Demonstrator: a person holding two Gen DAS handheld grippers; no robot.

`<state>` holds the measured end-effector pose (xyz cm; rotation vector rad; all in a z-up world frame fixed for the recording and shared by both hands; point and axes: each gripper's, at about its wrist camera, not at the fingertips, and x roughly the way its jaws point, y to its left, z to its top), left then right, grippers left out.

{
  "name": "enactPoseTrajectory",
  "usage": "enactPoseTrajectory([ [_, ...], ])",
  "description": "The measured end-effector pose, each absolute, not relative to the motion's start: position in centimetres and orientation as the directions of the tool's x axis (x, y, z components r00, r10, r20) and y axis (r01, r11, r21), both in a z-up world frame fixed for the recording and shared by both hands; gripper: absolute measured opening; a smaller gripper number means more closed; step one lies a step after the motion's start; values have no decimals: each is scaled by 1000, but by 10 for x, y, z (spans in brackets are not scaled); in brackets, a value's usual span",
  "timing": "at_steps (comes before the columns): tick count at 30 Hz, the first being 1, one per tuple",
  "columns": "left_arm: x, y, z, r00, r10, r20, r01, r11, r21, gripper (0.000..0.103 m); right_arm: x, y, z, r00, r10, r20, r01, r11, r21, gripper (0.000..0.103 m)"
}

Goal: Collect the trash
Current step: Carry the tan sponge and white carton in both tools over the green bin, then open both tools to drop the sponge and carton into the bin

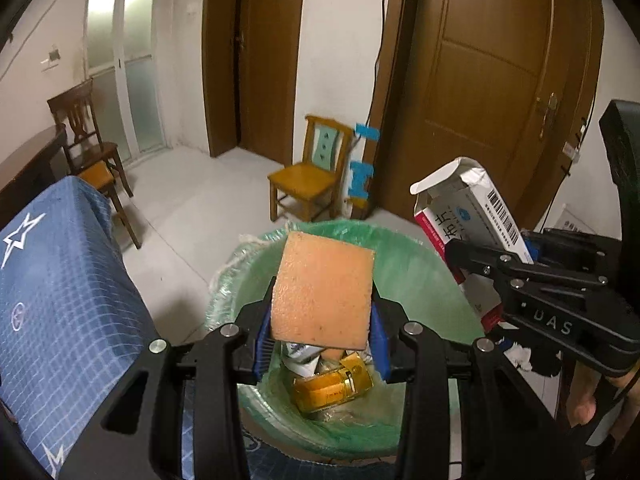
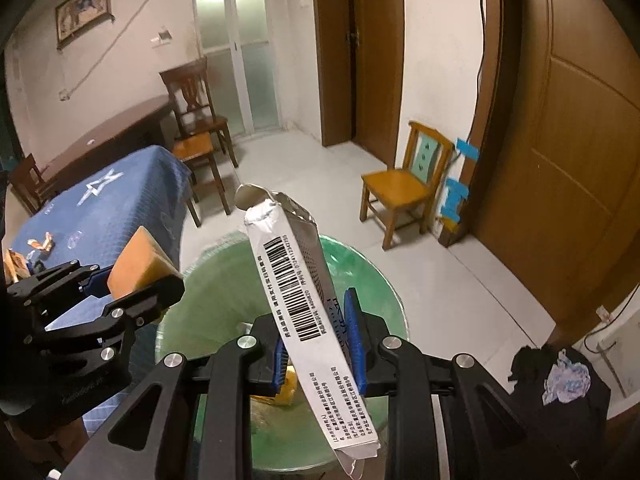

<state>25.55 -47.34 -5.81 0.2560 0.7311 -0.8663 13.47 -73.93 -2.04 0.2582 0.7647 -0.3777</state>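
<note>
Left gripper [image 1: 320, 336]: clenched on an orange sponge [image 1: 322, 292], blue pads pressed to both sides; sponge stands up out of the fingers, above the bin's mouth.
Right gripper [image 2: 320, 344]: grasping a white carton [image 2: 304, 312] with a barcode, torn open at its top end; carton tilts up and away, its lower end sticking out below the pads.
Bin [image 1: 408, 264]: round, lined with a green bag, directly below both grippers.
Bin contents: a yellow packet [image 1: 332, 388] and some crumpled white paper at the bottom.
Spacing: the two grippers are side by side over the bin, apart, not touching.
Table [image 2: 104, 208]: blue star-print cloth, just left of the bin; small scraps [image 2: 40, 245] lie on it.
Room: small yellow chair [image 2: 404, 184] against the far wall, beside a brown door [image 2: 560, 120]; dark chair [image 2: 196, 112] further back.
</note>
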Motion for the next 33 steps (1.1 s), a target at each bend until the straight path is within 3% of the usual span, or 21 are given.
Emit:
enactPoseTrajectory([
  [33,272,-483,-76,411,-573,-709,751,654,-93,37,157,-719,-46,653,-213,-727,415,903,108,26],
])
